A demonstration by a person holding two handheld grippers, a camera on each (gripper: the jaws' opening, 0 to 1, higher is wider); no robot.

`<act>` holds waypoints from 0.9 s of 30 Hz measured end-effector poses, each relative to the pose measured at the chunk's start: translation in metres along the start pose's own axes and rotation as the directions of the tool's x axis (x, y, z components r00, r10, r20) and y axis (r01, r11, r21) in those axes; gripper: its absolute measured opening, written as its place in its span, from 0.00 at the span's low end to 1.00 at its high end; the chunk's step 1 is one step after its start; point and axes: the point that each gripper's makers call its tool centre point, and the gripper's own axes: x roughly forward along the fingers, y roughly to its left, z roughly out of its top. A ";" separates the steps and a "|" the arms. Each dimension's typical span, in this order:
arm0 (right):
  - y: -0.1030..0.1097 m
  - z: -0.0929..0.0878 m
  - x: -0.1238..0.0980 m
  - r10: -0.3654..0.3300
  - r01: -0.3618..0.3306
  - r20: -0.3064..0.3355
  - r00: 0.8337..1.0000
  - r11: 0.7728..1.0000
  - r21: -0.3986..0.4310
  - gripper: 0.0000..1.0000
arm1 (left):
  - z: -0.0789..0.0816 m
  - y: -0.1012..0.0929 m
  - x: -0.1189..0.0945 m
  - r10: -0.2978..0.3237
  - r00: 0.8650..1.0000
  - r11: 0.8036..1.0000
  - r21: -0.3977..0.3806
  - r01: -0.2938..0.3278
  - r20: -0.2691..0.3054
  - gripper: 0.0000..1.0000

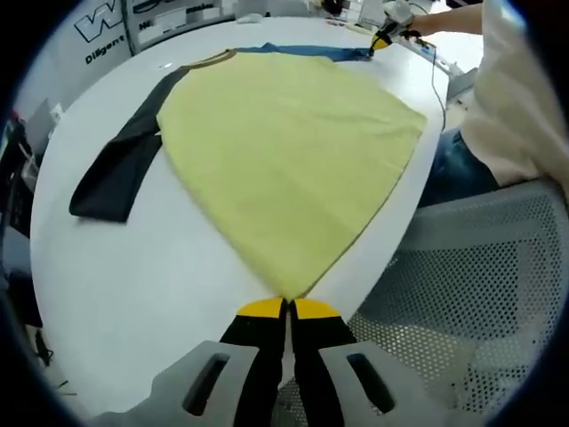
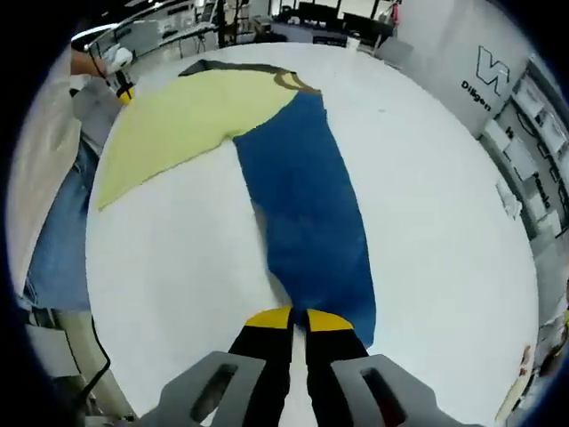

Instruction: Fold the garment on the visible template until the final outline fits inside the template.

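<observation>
I judge the folding barely begun: my left tongs (image 1: 286, 309) pinch the hem corner of the yellow cloth shirt (image 1: 284, 151) spread across the white round table (image 1: 133, 276), my right tongs (image 2: 298, 318) pinch its blue sleeve (image 2: 307, 209), no fold made yet.

Hidden, cropped and unreadable parts

In the left gripper view, the wall lettering (image 1: 105, 27) at upper left is cut by the frame and unreadable, and the person (image 1: 516, 98) at upper right is cropped; in the right gripper view, the blue sleeve's (image 2: 307, 205) end is hidden behind the jaws at lower centre, and far-table clutter (image 2: 320, 18) at top is too small to identify.
</observation>
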 end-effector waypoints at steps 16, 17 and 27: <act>-0.024 -0.057 0.010 -0.196 0.190 -0.051 0.979 0.803 0.565 0.18 | 0.000 0.000 0.000 0.005 1.000 1.000 0.008 -0.005 -0.009 0.02; -0.020 -0.062 0.013 -0.195 0.205 -0.079 0.978 0.807 0.554 0.18 | 0.000 0.000 0.000 0.005 1.000 1.000 0.008 -0.005 -0.010 0.02; -0.030 -0.061 0.013 -0.221 0.228 -0.079 0.972 0.816 0.531 0.12 | -0.005 0.003 -0.002 0.017 1.000 1.000 -0.005 -0.017 -0.021 0.01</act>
